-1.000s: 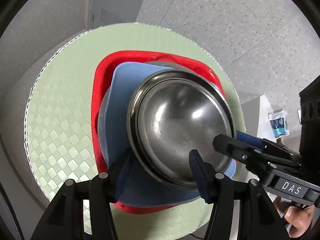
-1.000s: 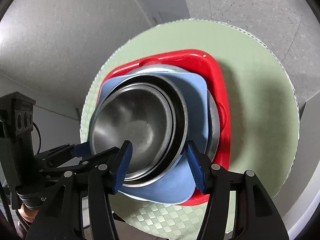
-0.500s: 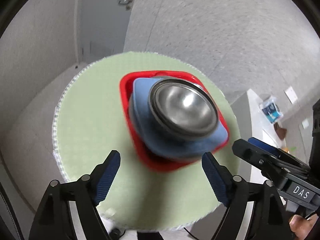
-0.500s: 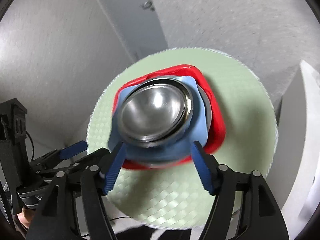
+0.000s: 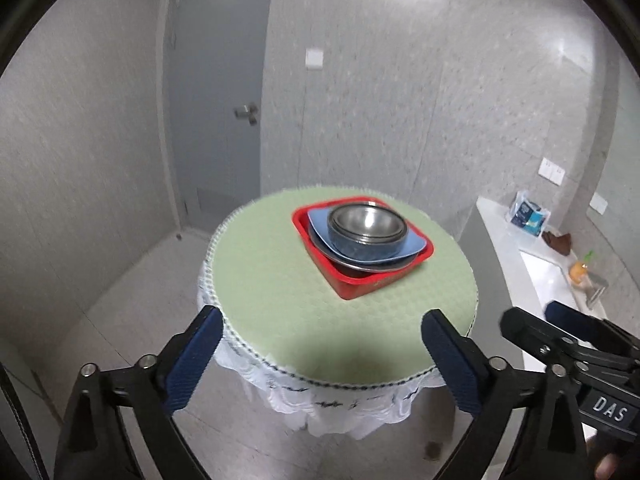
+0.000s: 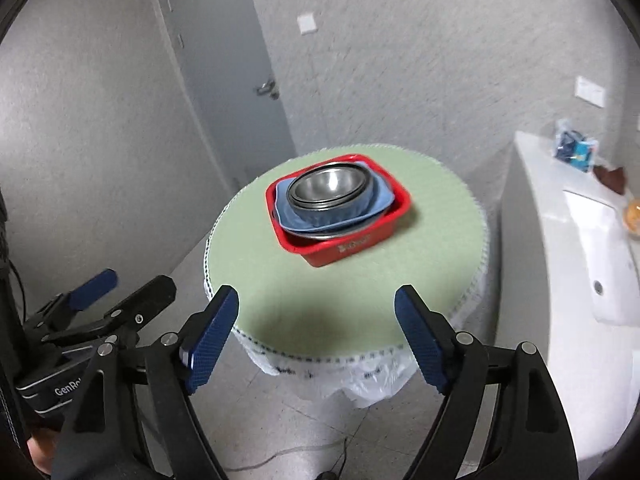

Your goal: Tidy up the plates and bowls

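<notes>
Both our grippers have pulled back from the stack. The left gripper [image 5: 320,344] and right gripper [image 6: 316,320] have just been opening, nothing between their fingers. Steel bowls [image 5: 366,225] nest on blue plate [image 5: 412,246] in the red tub [image 5: 360,286] at frame centre, compactly stored.

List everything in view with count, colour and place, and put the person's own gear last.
table: one, round, pale green top, white skirt, centre
tub: one, red, on the table
metal plate: one, silver, lowest in the tub
blue dish: one, on the metal plate
bowls: nested, count unclear, steel, on the blue dish
door: one, grey, behind
counter: one, white, right
packet: one, blue, on the counter
left gripper: black, blue fingers, open, empty
right gripper: same, open, empty
</notes>
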Demonstrator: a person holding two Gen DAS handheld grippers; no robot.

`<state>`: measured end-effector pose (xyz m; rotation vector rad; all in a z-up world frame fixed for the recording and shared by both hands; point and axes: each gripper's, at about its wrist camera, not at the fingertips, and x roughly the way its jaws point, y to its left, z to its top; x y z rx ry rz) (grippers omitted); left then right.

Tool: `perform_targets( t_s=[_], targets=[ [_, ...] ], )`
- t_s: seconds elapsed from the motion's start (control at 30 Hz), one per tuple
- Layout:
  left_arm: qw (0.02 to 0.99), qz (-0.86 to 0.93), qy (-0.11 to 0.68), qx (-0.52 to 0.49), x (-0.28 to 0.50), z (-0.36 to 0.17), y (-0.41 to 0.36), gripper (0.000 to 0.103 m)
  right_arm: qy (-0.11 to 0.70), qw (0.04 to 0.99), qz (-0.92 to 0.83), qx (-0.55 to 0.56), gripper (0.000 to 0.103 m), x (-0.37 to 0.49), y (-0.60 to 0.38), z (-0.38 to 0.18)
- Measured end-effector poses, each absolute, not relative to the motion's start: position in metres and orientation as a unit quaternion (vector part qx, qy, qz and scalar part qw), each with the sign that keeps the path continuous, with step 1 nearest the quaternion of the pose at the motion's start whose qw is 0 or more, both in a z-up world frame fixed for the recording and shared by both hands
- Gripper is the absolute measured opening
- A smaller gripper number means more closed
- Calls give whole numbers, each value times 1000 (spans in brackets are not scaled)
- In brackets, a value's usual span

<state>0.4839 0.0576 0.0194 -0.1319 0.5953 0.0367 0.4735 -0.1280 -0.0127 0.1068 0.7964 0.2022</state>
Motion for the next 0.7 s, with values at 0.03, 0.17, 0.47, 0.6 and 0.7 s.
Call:
perform_targets(
  t_s=[0.03, 0.17, 0.47, 0.6, 0.7],
  targets=[
    [957, 22, 284, -62, 468, 20, 55, 102, 379, 920, 91, 48, 82, 460, -127, -9],
    [962, 24, 264, -60, 400, 14, 43, 102, 344, 937, 65, 23, 85, 403, -127, 2],
    [969, 52, 235, -55, 248, -14, 5, 102, 289, 956, 41, -21, 95, 281, -146, 3],
    [970, 50, 230, -63, 187, -21, -13, 102, 286, 957, 38, -18, 96, 242, -155, 4],
    [972, 54, 220, -58, 151, -16, -24, 102, 278, 960, 35, -9, 99, 217, -161, 8]
  ],
)
